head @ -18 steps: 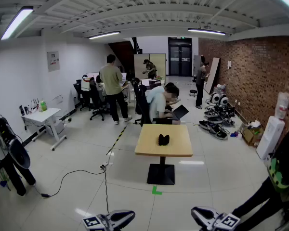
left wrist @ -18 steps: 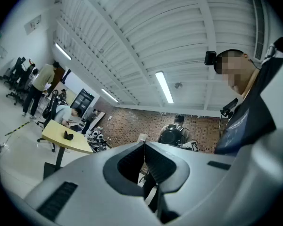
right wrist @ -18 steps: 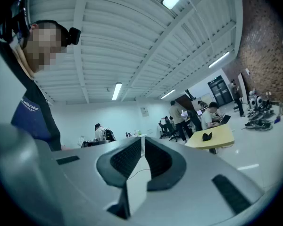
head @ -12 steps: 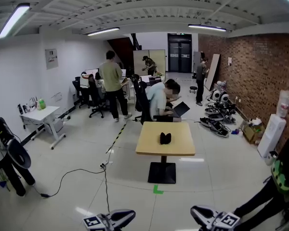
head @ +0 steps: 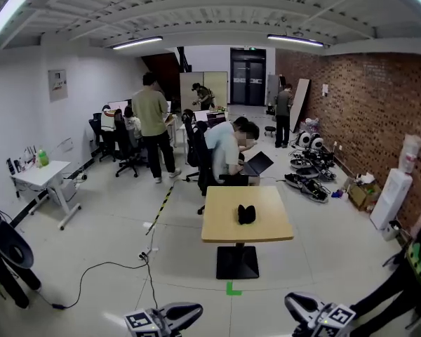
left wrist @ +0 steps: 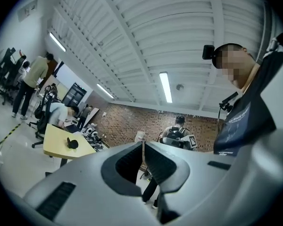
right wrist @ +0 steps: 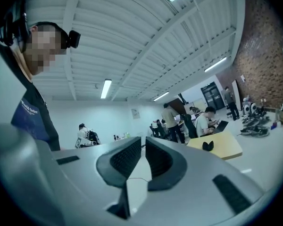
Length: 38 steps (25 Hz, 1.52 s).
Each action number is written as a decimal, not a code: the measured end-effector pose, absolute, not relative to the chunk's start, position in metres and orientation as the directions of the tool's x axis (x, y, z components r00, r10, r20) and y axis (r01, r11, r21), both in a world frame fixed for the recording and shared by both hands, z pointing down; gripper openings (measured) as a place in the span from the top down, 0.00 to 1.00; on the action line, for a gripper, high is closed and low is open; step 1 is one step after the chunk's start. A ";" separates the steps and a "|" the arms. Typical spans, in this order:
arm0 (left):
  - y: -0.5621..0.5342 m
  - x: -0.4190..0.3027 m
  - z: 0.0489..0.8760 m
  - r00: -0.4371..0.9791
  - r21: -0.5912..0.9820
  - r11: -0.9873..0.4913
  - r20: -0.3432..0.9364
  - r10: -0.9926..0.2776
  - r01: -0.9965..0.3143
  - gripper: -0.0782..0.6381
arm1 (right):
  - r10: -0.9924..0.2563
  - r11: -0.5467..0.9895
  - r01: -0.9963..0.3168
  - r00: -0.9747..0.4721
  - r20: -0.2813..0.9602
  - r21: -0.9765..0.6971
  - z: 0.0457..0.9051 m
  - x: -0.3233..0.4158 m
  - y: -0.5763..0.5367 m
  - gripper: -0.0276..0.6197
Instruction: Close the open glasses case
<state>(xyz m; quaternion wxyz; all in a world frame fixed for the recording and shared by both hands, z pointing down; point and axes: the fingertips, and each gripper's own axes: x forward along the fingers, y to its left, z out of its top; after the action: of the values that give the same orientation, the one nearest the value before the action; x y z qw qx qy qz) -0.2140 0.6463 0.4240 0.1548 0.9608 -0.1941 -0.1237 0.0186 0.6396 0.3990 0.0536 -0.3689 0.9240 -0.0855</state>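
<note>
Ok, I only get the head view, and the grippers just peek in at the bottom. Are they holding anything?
Observer: No. The left gripper view shows the grey left gripper with its jaws together and nothing between them.
Operator: And the other one?
Observer: The right gripper view shows the grey right gripper with a thin slit between its jaws. It is empty too.
Operator: Is there anybody I can't see?
Observer: Yes. The left gripper view catches a person with a dark backpack standing by the red brick wall.
</note>
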 end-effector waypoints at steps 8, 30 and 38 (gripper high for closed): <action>0.528 -0.225 0.449 0.926 0.365 -0.882 -0.113 -0.361 -0.299 0.88 | -0.731 0.665 -0.720 -0.682 0.029 -0.198 0.417 0.008 0.551 0.94; 0.223 -0.073 0.454 0.865 0.411 -0.789 -0.001 -0.502 -0.457 0.88 | -0.609 0.762 -0.594 -0.793 0.027 -0.257 0.417 0.146 0.206 0.94; 0.092 -0.112 0.488 0.918 0.461 -0.823 -0.043 -0.395 -0.332 0.88 | -0.695 0.693 -0.697 -0.714 0.083 -0.186 0.415 0.098 0.105 0.94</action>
<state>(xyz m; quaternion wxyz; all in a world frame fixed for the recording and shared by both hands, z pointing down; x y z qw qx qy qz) -0.1121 0.0920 0.4879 0.2283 0.9522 -0.1910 -0.0685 0.0978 0.1046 0.4146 -0.0030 -0.3782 0.9201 -0.1023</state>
